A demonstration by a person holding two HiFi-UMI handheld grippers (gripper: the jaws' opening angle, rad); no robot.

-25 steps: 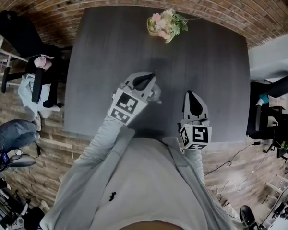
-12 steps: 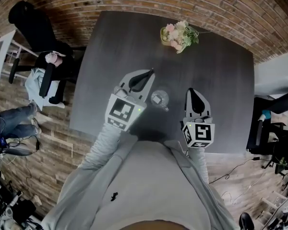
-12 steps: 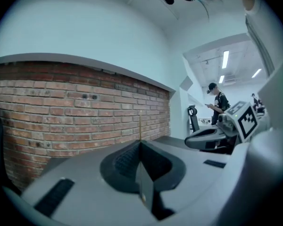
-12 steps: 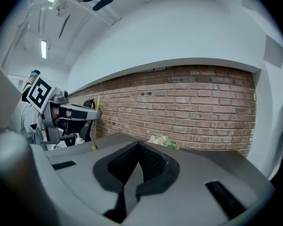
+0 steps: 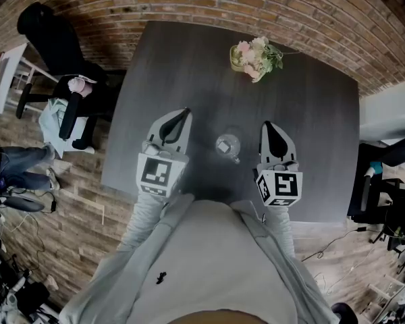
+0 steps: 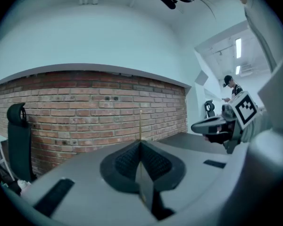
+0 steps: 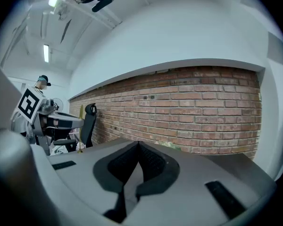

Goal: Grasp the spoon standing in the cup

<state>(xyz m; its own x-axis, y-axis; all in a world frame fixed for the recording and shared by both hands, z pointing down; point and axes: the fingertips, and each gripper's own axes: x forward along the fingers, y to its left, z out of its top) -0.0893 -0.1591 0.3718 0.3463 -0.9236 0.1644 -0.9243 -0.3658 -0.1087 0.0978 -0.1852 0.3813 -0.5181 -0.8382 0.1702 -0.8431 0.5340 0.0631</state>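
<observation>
A clear glass cup [image 5: 227,145] stands on the dark table [image 5: 189,59], between my two grippers. My left gripper [image 5: 183,113] hovers a hand's width to the cup's left. In the left gripper view the left gripper [image 6: 140,142] is shut on a thin golden spoon handle [image 6: 140,121], which rises upright from the closed jaws. The spoon's bowl is hidden. My right gripper [image 5: 266,125] hangs to the cup's right. In its own view the right gripper [image 7: 138,145] has its tips together with nothing between them.
A small pot of pink flowers [image 5: 252,55] stands at the table's far side. A brick wall [image 6: 85,107] runs behind the table. Black office chairs [image 5: 67,106] stand on the wooden floor to the left.
My left gripper has drawn away from the cup to the left, still shut. The right gripper stays beside the cup, to its right.
</observation>
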